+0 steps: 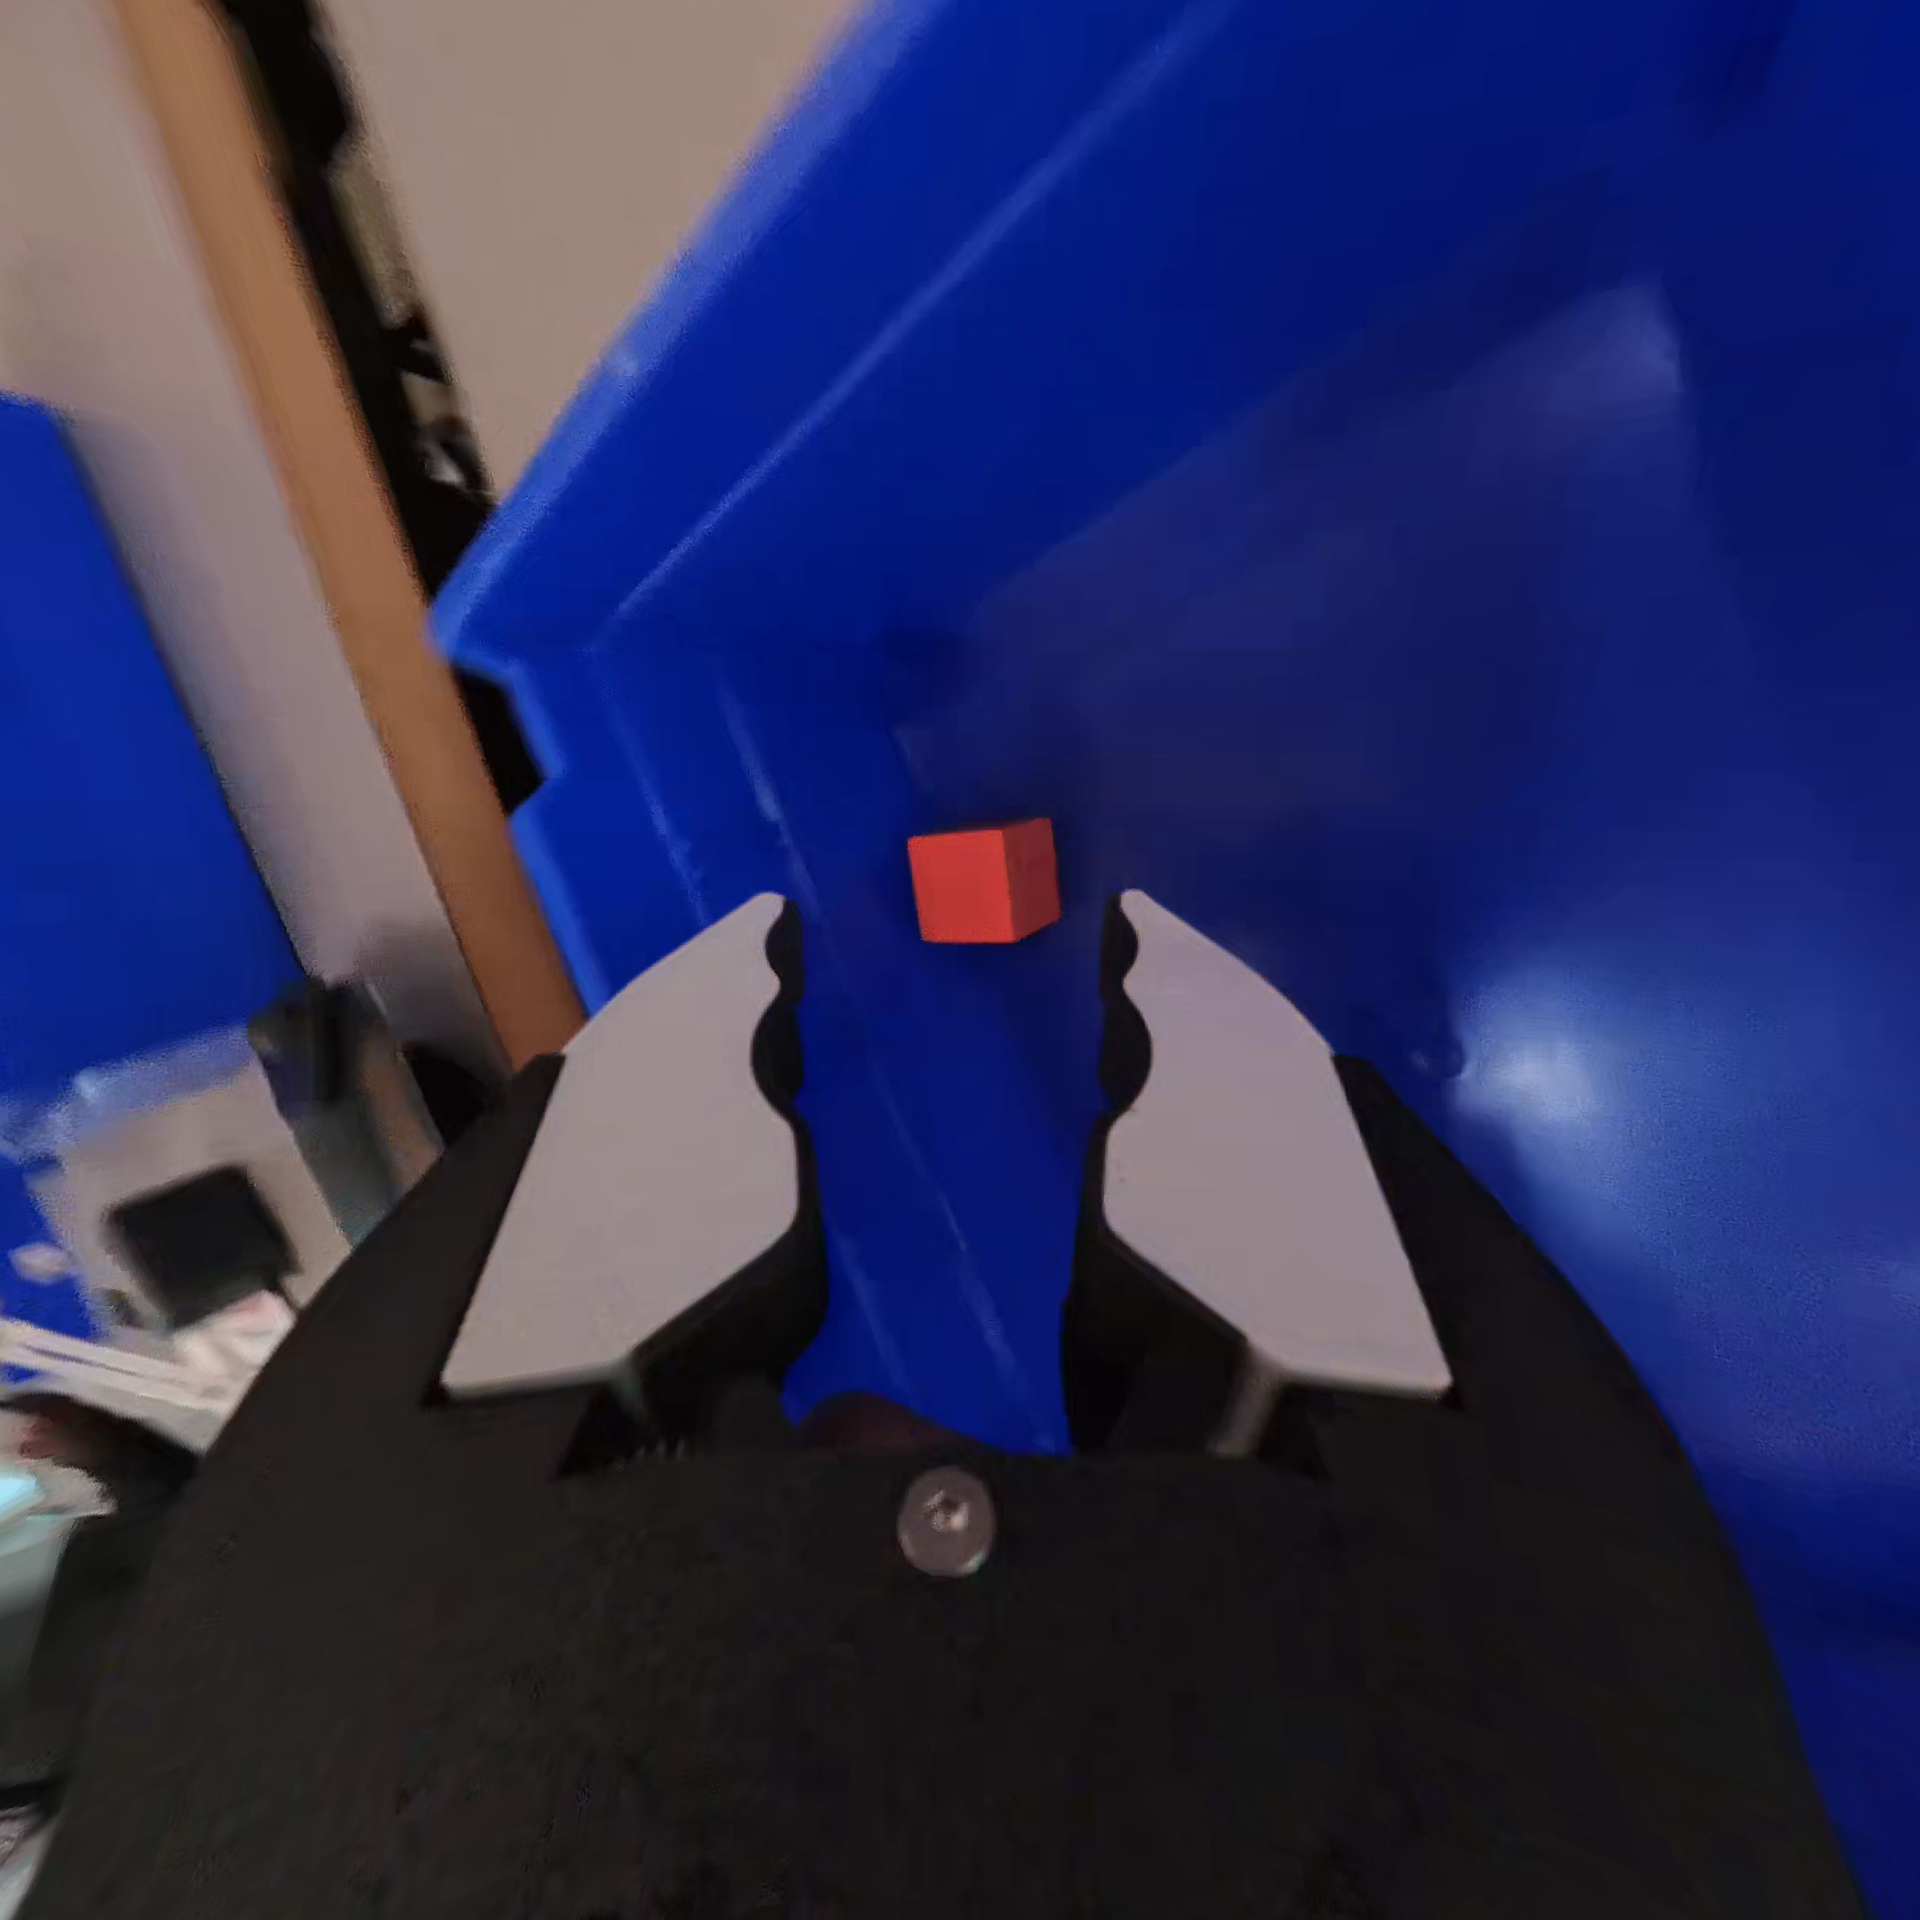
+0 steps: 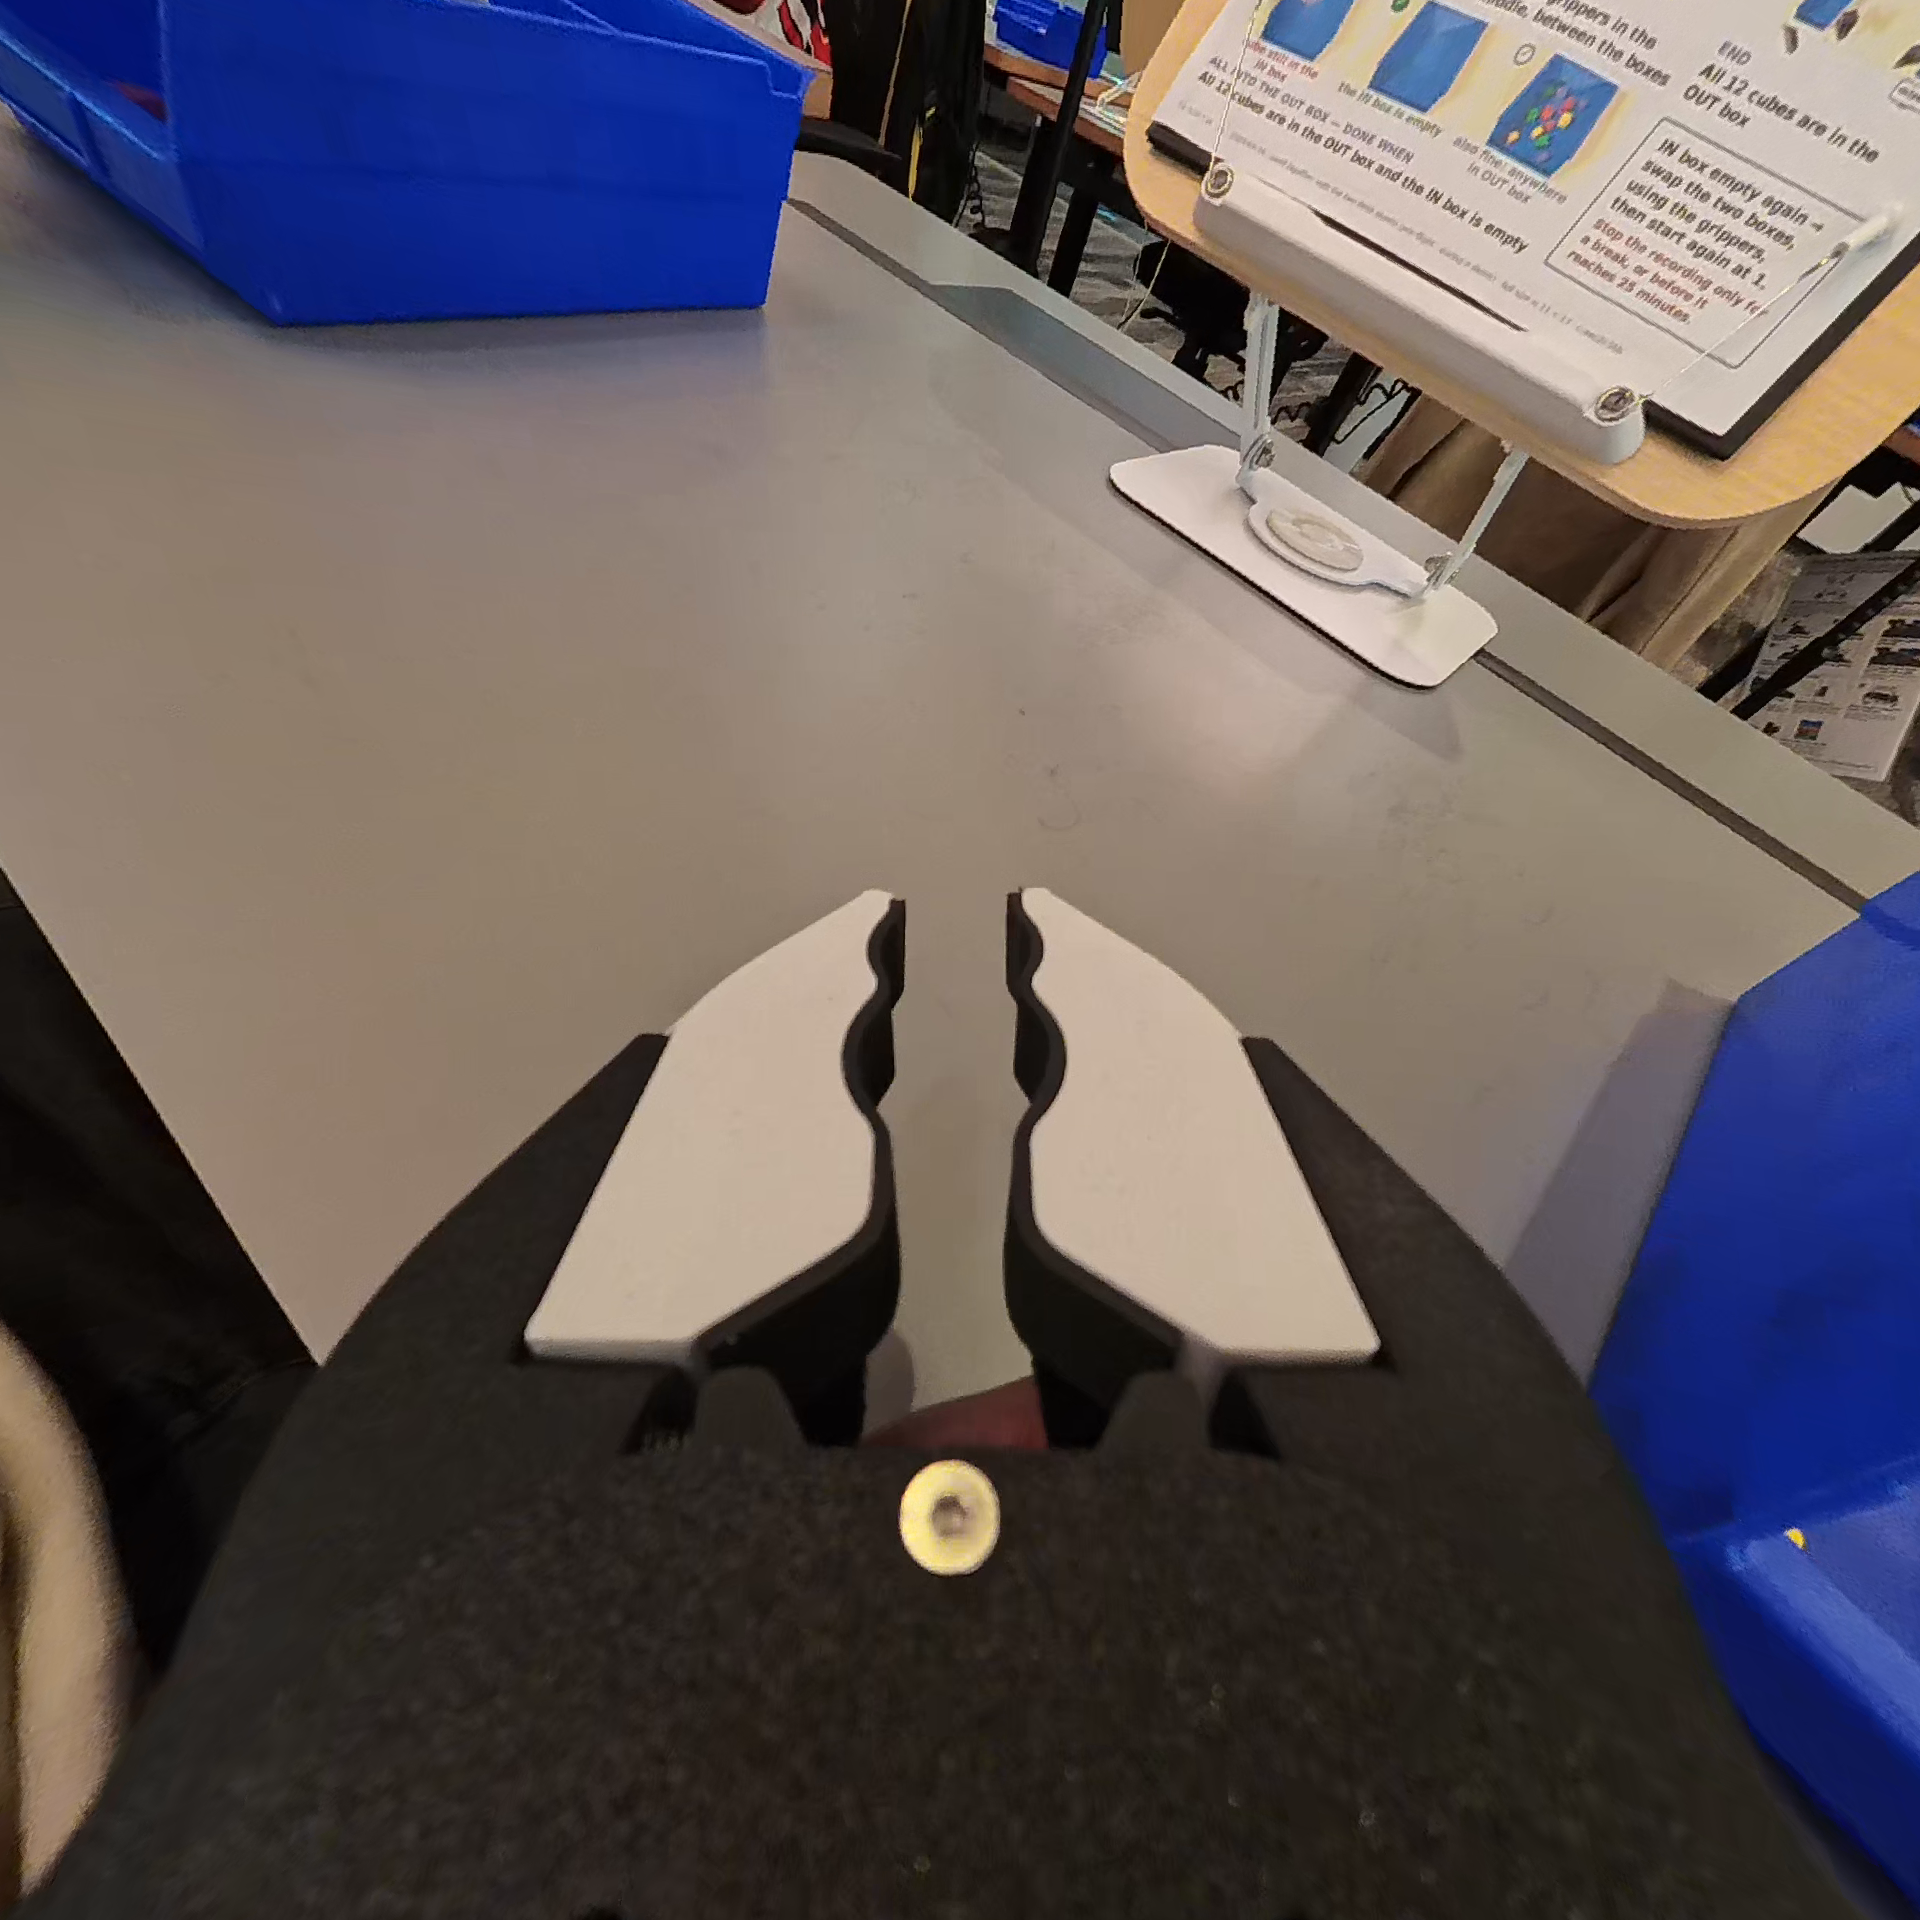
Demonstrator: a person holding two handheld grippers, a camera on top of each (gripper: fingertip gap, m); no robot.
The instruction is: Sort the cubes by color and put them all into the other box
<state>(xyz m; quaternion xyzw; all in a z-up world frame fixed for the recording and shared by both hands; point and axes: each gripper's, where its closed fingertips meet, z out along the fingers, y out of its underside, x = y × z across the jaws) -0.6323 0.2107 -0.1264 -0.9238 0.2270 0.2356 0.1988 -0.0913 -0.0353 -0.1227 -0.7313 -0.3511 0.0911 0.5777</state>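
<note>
In the left wrist view a small red cube (image 1: 982, 881) shows sharp against the blurred inside of a blue box (image 1: 1351, 623). It lies just beyond my left gripper's (image 1: 953, 909) fingertips and touches neither finger. The left jaws stand wide apart and hold nothing. In the right wrist view my right gripper (image 2: 953, 904) hovers over the grey table (image 2: 520, 623). Its jaws stand a narrow gap apart with nothing between them. A blue box (image 2: 436, 177) stands at the far left, and another blue box (image 2: 1818, 1299) is close on the right with a yellow speck (image 2: 1794, 1538) inside.
A white stand (image 2: 1320, 561) holding a printed instruction sheet (image 2: 1558, 177) sits at the table's far right edge. In the left wrist view a second blue box (image 1: 104, 727), a wooden strip (image 1: 343, 520) and blurred clutter (image 1: 187, 1247) lie to the left. The grippers' ends are close to 60 cm from one another. The left tips stand about 4 cm off the small red cube (image 1: 982, 881).
</note>
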